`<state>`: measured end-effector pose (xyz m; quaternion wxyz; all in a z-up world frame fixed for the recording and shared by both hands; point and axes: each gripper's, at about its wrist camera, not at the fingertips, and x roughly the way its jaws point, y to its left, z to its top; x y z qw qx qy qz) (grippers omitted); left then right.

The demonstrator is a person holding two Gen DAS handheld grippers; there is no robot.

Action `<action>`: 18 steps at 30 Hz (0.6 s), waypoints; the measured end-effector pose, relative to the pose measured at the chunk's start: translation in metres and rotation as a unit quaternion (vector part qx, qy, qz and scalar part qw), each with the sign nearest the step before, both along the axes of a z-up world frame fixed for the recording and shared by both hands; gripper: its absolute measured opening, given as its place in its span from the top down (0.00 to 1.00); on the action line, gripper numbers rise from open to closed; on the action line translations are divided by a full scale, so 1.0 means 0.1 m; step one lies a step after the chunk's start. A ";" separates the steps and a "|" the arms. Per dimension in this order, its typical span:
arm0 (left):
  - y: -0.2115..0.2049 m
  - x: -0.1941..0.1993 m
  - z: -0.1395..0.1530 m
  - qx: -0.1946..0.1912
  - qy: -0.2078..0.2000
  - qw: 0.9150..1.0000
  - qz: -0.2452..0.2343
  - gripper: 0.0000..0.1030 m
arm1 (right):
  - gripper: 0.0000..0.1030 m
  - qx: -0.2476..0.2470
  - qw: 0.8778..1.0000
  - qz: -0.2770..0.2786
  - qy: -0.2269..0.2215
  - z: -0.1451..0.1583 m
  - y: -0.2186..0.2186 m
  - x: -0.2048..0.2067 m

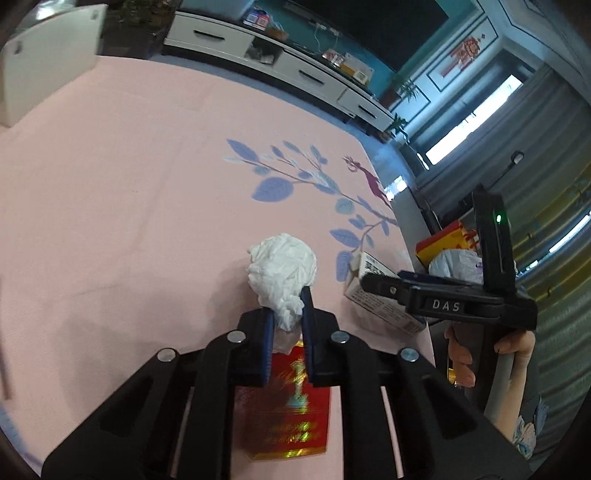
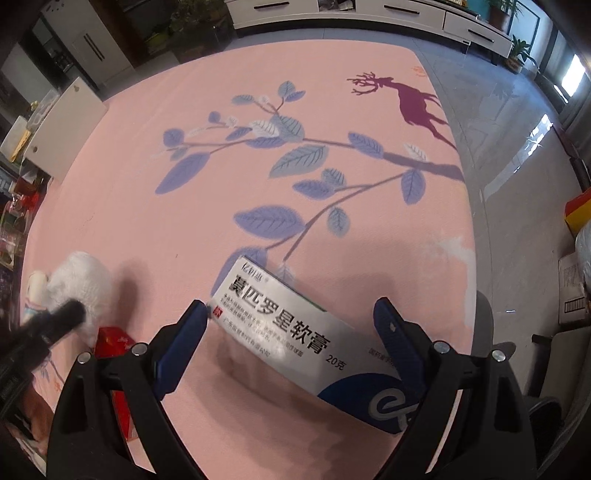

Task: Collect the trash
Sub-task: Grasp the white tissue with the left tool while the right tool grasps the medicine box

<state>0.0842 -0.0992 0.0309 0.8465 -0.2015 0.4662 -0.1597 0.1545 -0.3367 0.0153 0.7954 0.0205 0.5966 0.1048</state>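
Between the blue pads of the left gripper sits the lower end of a crumpled white tissue ball, the two fingers drawn close and pinching it; the bulk of the ball bulges out beyond the fingertips over the pink rug; beneath the gripper a red envelope with gold print lies flat on the rug; to the right, the right gripper appears from the side, marked DAS, with a hand on its handle.

Seen from the right wrist, the right gripper stands with its fingers wide apart on either side of a white and blue ointment box printed with Chinese characters; the box lies at an angle on the rug, and whether either pad touches it cannot be told; at far left the tissue ball and the edge of the red envelope show beside the blurred left gripper; a leafy branch and a dark red deer are printed on the rug; beyond it runs grey floor and a white cabinet with drawers.
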 end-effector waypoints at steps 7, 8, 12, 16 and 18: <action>0.60 -0.40 0.30 -0.012 -0.017 0.999 0.038 0.86 | 0.13 -0.027 1.000 -0.007 -0.005 -0.02 0.24 -0.30; 0.66 -0.45 0.33 -0.011 -0.017 0.999 0.037 0.86 | 0.13 -0.041 0.999 -0.004 -0.008 -0.03 0.30 -0.34; 0.83 -0.64 0.41 -0.020 -0.024 0.998 0.045 0.86 | 0.25 -0.086 0.996 0.004 -0.020 -0.06 0.51 -0.44; 0.91 -0.79 0.43 -0.028 -0.028 0.998 0.042 0.86 | 0.43 -0.080 0.996 -0.015 -0.031 -0.02 0.52 -0.51; 0.91 -0.82 0.42 -0.056 -0.019 0.998 0.025 0.86 | 0.50 -0.069 0.997 -0.016 -0.034 -0.01 0.53 -0.57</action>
